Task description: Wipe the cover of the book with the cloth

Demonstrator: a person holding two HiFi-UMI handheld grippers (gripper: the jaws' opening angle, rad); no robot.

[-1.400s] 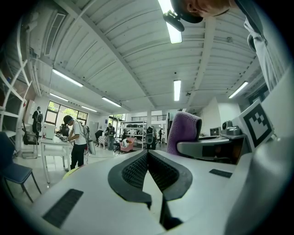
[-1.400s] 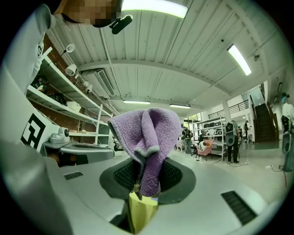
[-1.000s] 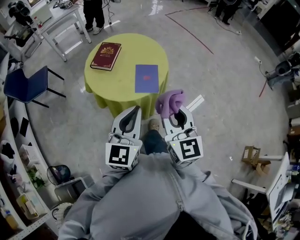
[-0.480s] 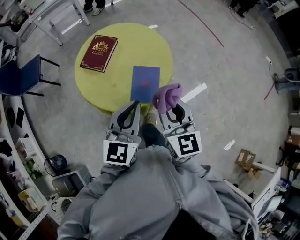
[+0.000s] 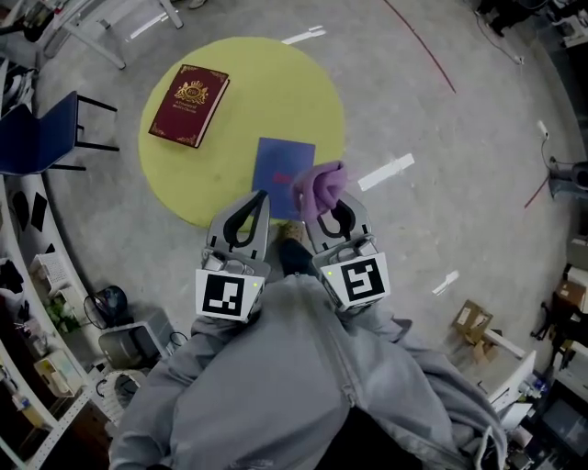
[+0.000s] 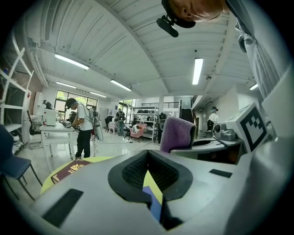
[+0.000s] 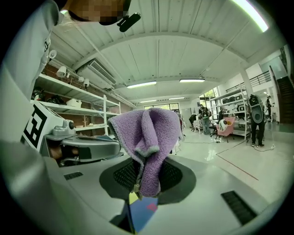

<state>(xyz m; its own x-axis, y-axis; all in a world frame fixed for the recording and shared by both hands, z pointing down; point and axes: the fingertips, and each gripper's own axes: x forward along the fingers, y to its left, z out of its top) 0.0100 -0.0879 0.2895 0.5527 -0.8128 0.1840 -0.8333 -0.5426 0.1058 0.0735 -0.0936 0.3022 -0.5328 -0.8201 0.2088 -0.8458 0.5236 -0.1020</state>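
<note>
On the round yellow table (image 5: 237, 73) lie two books: a maroon book (image 5: 188, 104) with a gold crest at the far left, and a flat blue book (image 5: 281, 163) near the front edge. My right gripper (image 5: 333, 198) is shut on a purple cloth (image 5: 319, 185), which hangs over the blue book's near right corner. In the right gripper view the cloth (image 7: 147, 144) bunches up from the jaws, with the blue book (image 7: 140, 215) below. My left gripper (image 5: 259, 197) is shut and holds nothing, just short of the blue book's near edge. The left gripper view shows the maroon book (image 6: 69, 169).
A blue chair (image 5: 37, 138) stands left of the table and white table legs (image 5: 110, 23) at the top left. White tape strips (image 5: 386, 172) mark the grey floor. A person (image 6: 82, 128) stands at a bench further off. Shelves and boxes line the room's edges.
The table has come closer below me. Both grippers have moved from short of the table to its front edge, and the cloth now overlaps the blue book.
</note>
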